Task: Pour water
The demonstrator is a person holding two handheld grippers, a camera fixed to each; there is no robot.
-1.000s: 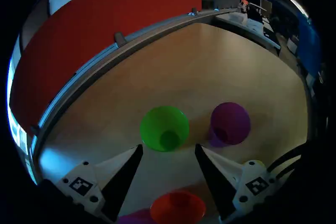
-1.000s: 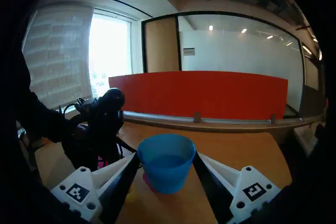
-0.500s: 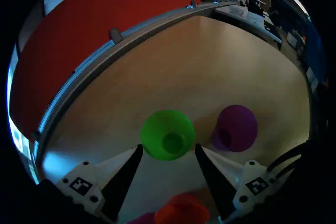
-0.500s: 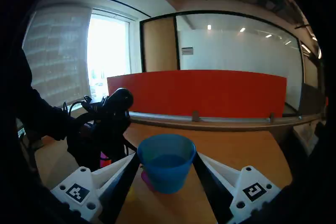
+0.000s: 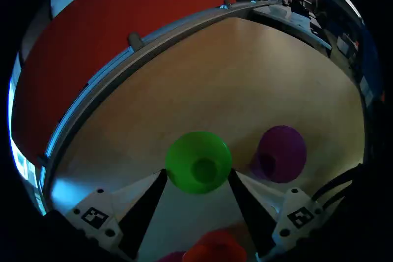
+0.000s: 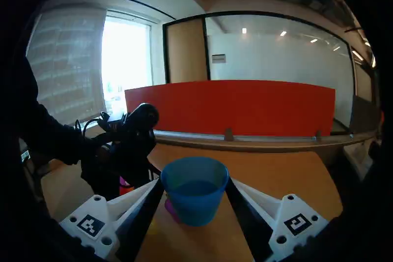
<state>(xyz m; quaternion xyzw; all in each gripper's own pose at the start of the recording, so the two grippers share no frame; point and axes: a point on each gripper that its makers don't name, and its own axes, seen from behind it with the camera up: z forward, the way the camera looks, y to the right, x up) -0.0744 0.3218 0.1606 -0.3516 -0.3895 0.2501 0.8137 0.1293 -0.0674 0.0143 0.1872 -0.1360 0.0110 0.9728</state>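
Clamping blue cup, right tongs; left tongs open, green cup rim between tips

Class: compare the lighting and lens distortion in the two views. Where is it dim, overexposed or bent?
Left gripper view: dim, with a bluish sheen on the table at lower left; the straight red partition bows in a fisheye curve. Right gripper view: brighter; the window is blown out white, while the blue cup is sharp.
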